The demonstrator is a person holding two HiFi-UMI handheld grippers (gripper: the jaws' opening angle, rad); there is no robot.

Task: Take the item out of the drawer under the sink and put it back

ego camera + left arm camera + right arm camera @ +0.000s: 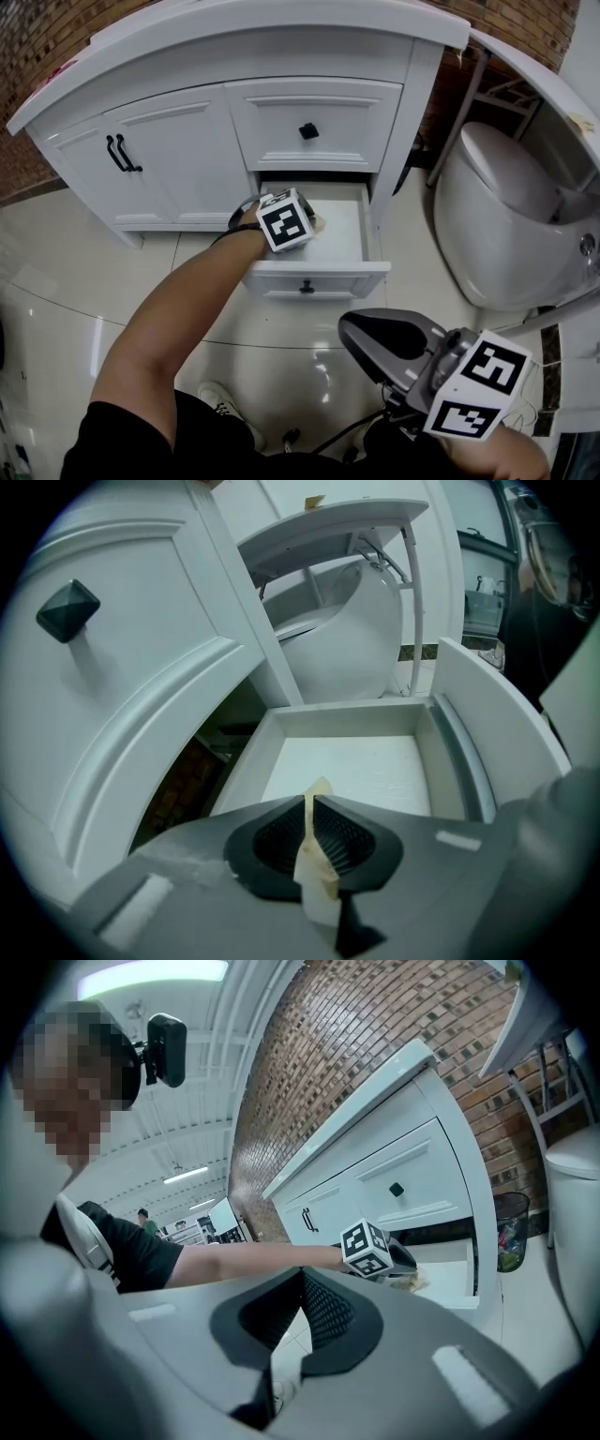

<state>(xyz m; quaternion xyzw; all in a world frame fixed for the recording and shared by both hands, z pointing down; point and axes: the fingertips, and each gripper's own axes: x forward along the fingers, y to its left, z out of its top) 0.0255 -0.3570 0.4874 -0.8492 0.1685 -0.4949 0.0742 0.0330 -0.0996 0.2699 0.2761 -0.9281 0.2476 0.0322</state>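
Left gripper was clamped on one thin, cream, paper-like scrap. Scrap sat edge-on, long axis along the jaws, tip toward 12 o'clock, above the smooth white open drawer. Right gripper: ribbed black jaws together, empty, at 5 o'clock in head view.

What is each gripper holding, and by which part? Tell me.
The left gripper pinches a thin cream scrap across its middle, with one corner poking past the tips, above the drawer. The right gripper is shut and holds nothing.
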